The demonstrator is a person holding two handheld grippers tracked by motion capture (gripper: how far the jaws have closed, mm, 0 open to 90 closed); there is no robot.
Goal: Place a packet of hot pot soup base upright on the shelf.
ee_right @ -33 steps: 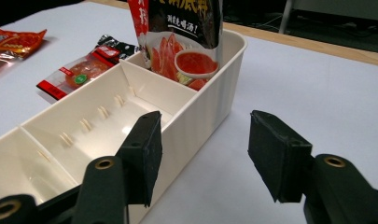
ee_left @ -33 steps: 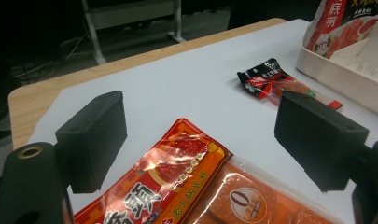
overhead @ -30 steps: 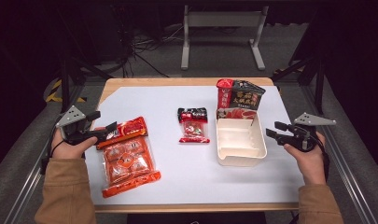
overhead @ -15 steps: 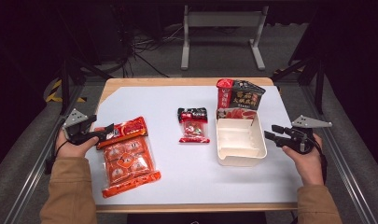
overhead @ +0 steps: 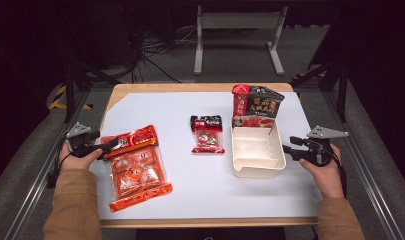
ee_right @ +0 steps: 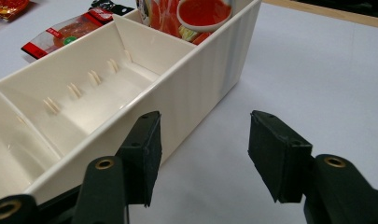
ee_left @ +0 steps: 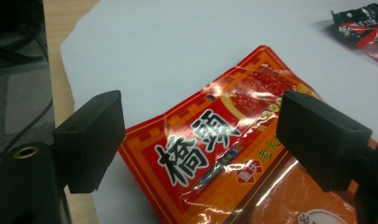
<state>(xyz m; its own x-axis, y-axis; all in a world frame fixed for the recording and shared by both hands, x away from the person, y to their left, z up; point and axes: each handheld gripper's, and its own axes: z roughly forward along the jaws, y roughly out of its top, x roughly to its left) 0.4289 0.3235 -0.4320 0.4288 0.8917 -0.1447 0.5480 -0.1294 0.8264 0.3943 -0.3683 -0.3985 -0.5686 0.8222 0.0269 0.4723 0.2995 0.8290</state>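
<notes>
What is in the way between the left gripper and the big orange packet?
Nothing visible. The left gripper is open, its jaws standing on either side of the top edge of the big orange packet, with only bare white table cover around it. In the high view, too, the gap looks clear.

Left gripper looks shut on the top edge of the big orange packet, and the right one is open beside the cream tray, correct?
Not quite. The left gripper is open, its jaws apart either side of the big orange packet, per the left gripper view. The rest holds.
</notes>
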